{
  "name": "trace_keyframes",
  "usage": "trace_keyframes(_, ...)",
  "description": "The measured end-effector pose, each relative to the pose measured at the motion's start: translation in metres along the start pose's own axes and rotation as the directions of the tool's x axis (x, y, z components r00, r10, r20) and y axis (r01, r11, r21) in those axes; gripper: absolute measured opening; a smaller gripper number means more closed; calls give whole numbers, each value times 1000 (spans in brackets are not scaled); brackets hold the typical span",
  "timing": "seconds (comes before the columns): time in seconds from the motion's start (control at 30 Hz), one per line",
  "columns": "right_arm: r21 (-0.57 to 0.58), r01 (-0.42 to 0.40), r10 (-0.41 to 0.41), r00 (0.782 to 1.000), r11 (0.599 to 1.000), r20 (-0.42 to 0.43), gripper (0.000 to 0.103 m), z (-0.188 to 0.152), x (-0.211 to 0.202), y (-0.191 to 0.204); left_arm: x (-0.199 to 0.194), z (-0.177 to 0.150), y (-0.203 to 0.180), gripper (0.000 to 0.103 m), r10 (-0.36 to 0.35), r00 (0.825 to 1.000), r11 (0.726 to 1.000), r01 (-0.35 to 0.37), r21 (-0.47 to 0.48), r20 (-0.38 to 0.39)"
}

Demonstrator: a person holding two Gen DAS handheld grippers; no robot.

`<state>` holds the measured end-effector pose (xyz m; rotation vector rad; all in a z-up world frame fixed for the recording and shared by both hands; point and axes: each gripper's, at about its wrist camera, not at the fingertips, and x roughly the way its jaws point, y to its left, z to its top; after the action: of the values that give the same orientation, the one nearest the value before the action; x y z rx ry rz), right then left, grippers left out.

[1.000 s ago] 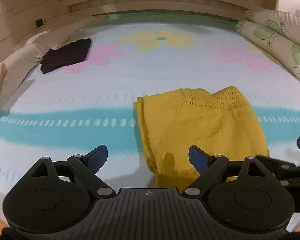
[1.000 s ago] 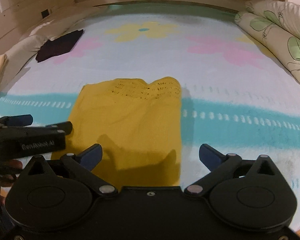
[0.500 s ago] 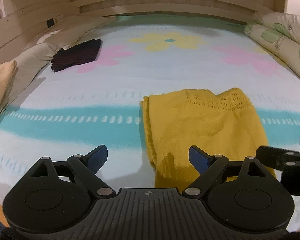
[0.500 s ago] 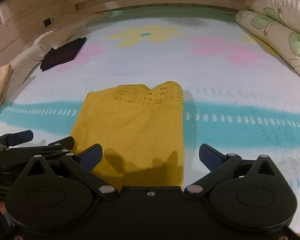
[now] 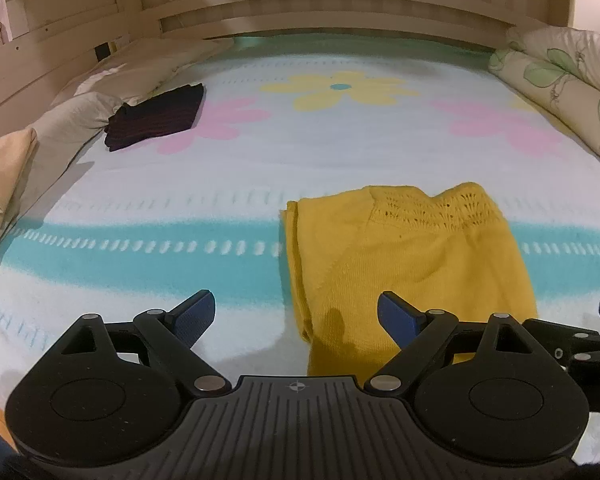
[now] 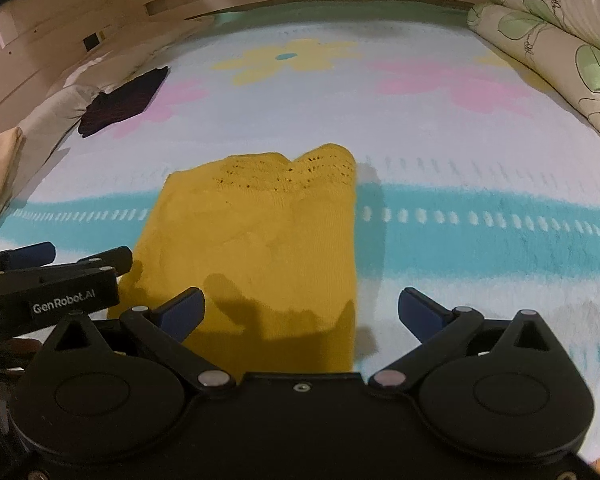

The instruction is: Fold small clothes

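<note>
The mustard-yellow knit garment with a lacy openwork yoke [image 5: 412, 264] lies flat on the white fleece blanket with a teal band and flower prints [image 5: 340, 148], already folded into a narrow rectangle. Its long axis runs away from both tools, near hem closest, lace end far. The left gripper [image 5: 296, 312] has its blue-tipped jaws spread wide, holding nothing; the garment's left folded edge sits just ahead, between the fingers and toward the right one. The right gripper [image 6: 300, 308] is likewise spread and empty, over the near hem, with the garment's right edge between its fingers. Both sit about equally near; whether either finger touches cloth is hard to tell. Likely next move: each takes a near corner, folding hem toward lace. A folded dark striped garment [image 5: 156, 118] lies well apart, far left.
</note>
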<state>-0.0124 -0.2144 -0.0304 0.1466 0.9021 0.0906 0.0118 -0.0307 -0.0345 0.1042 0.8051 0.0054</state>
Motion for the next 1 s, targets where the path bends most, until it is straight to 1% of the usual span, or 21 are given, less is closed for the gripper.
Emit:
trace_keyframes(0.23, 33, 0, 0, 1000, 999, -8, 103, 0, 2, -12, -1, 1, -6, 89, -9, 1000, 1000, 9, 26, 6)
trace_keyframes(0.47, 31, 16, -15, 999, 999, -30, 103, -4, 7, -14, 4, -5, -6, 89, -39, 998, 999, 39, 16, -40)
trace_keyframes(0.6, 28, 32, -32, 999, 999, -30, 103, -5, 7, -18, 2, -8, -5, 89, -56, 997, 998, 56, -5, -49)
trace_keyframes(0.87, 46, 53, -52, 998, 998, -21, 103, -7, 4, -27, -10, -8, -1, 89, -70, 997, 998, 69, -13, -26)
trace_keyframes(1.0, 37, 57, -57, 998, 998, -3, 103, -8, -1, -26, -17, -8, 2, 89, -74, 997, 997, 73, -23, -10)
